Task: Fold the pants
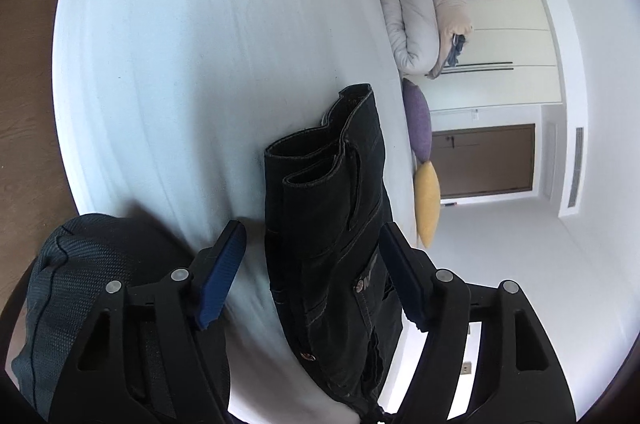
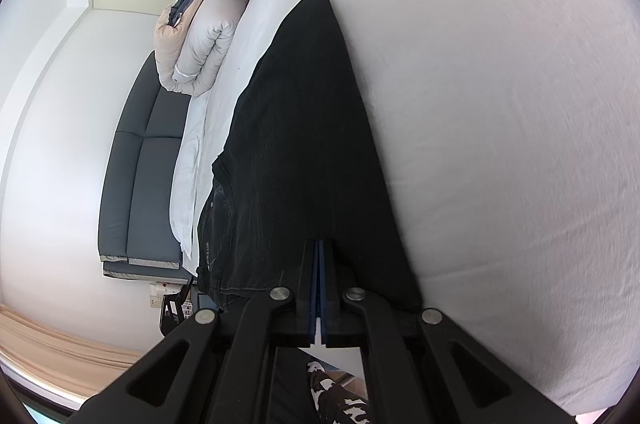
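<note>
The pants (image 1: 336,224) lie lengthwise straight ahead between the open left hand-held gripper (image 1: 312,264) fingers; the right hand-held gripper (image 2: 320,264) is clenched tight on their edge.

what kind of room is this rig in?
Most likely a bedroom. The black pants lie on a bed with a white sheet, a rolled duvet and purple and yellow cushions sit along its edge, and a built-in wardrobe lines the wall.
</note>
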The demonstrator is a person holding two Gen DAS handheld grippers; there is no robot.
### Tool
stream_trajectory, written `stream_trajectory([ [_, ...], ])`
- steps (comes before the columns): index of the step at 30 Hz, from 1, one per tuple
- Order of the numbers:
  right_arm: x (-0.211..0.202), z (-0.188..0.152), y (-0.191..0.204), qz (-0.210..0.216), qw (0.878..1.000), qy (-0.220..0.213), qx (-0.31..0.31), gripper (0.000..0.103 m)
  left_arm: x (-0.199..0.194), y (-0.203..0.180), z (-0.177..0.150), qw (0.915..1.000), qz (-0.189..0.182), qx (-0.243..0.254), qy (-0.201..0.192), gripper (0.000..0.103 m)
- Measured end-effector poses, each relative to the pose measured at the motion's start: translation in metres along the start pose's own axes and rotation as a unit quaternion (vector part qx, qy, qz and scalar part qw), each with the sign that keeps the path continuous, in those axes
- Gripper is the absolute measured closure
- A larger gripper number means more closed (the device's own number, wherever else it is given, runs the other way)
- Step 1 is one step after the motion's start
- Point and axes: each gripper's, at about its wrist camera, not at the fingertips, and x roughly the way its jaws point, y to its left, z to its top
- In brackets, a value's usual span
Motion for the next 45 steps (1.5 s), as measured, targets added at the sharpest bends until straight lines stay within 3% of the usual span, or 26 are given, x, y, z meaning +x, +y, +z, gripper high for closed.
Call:
stream_trajectory([
  [11,-0.001,-0.001,0.0,0.001,1.0,-0.001,-0.005,0.103,0.012,-0.008,-0.001,0.9966,-0.082,0.013,0.006,0.037],
  [12,-0.001,-0.001,0.0,0.0,1.0,-0.002,-0.006,0.103,0.017,-0.006,0.0,0.9973,-0.069,0.025,0.007,0.037],
  [15,-0.001,-0.001,0.0,0.0,1.0,-0.001,-0.007,0.103,0.026,0.01,0.003,0.9966,-0.08,-0.014,0.007,0.045],
  [17,-0.002,-0.001,0.002,-0.005,1.0,0.0,-0.011,0.103,0.027,0.002,0.004,0.9977,-0.067,0.006,0.012,0.045],
  [18,-0.002,-0.001,0.005,-0.012,1.0,0.0,-0.015,0.103,0.028,-0.001,0.004,0.998,-0.061,0.013,0.012,0.051],
  [19,-0.002,-0.001,0.009,-0.018,1.0,0.001,-0.019,0.103,0.029,-0.002,0.005,0.9984,-0.054,0.014,0.012,0.065],
  [20,-0.004,-0.001,0.017,-0.027,0.999,0.0,-0.027,0.099,0.03,0.0,0.006,0.9988,-0.047,0.007,0.013,0.072],
  [23,-0.006,0.0,0.05,-0.037,0.997,-0.004,-0.065,0.069,0.032,0.003,0.007,0.9988,-0.046,-0.004,0.013,0.075],
  [27,0.022,0.008,0.116,-0.023,0.989,0.027,-0.145,0.066,0.029,-0.015,0.006,0.9987,-0.021,0.047,-0.001,0.08],
  [29,0.046,0.013,0.139,-0.021,0.985,0.048,-0.167,0.068,0.026,-0.029,0.003,0.9957,0.004,0.092,-0.01,0.082],
  [32,0.099,0.022,0.172,-0.021,0.975,0.09,-0.201,0.088,0.023,-0.053,-0.005,0.9855,0.036,0.164,-0.025,0.084],
  [34,0.131,0.027,0.18,-0.03,0.973,0.113,-0.201,0.089,0.022,-0.061,-0.007,0.9821,0.038,0.183,-0.028,0.086],
  [40,0.198,0.042,0.164,-0.064,0.973,0.152,-0.16,0.091,0.021,-0.082,-0.017,0.9717,0.05,0.228,-0.035,0.086],
  [41,0.206,0.041,0.158,-0.07,0.973,0.16,-0.154,0.093,0.02,-0.086,-0.02,0.9699,0.051,0.235,-0.035,0.086],
  [42,0.211,0.041,0.153,-0.082,0.971,0.162,-0.154,0.103,0.02,-0.089,-0.022,0.9673,0.054,0.245,-0.037,0.086],
  [45,0.216,0.041,0.147,-0.085,0.971,0.163,-0.154,0.103,0.016,-0.1,-0.031,0.9575,0.062,0.279,-0.04,0.086],
])
